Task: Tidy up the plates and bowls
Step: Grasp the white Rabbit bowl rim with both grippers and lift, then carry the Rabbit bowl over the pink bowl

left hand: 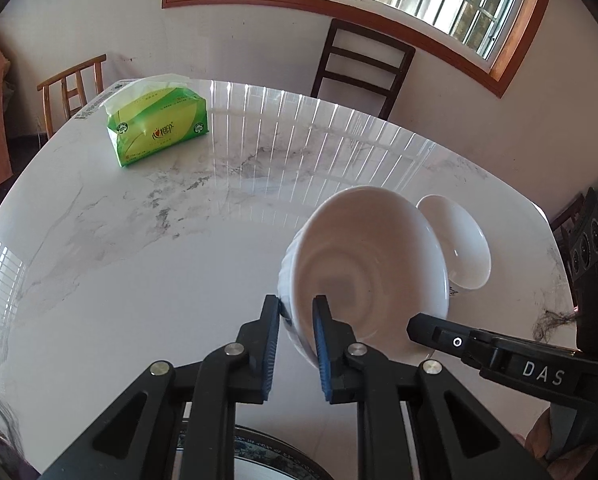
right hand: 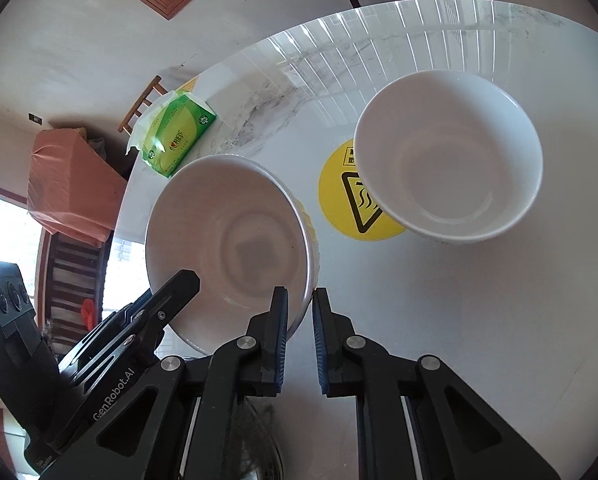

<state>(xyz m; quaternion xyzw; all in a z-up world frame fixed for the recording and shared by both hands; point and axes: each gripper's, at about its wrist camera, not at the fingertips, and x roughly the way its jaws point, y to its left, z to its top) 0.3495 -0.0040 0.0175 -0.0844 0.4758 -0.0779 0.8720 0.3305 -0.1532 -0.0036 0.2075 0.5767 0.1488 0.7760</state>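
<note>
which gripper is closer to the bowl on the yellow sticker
Right. The right gripper clamps the rim of the tilted bowl on the side facing the sticker bowl; the left gripper grips the rim's other side, farther away.

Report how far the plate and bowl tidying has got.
Done: nothing stacked yet. In hand: the left gripper and right gripper both pinch the rim of a tilted white ceramic bowl. Remaining: the second white bowl stands apart on the marble table.

patterned plate [left hand: 275, 454] cut off below
</note>
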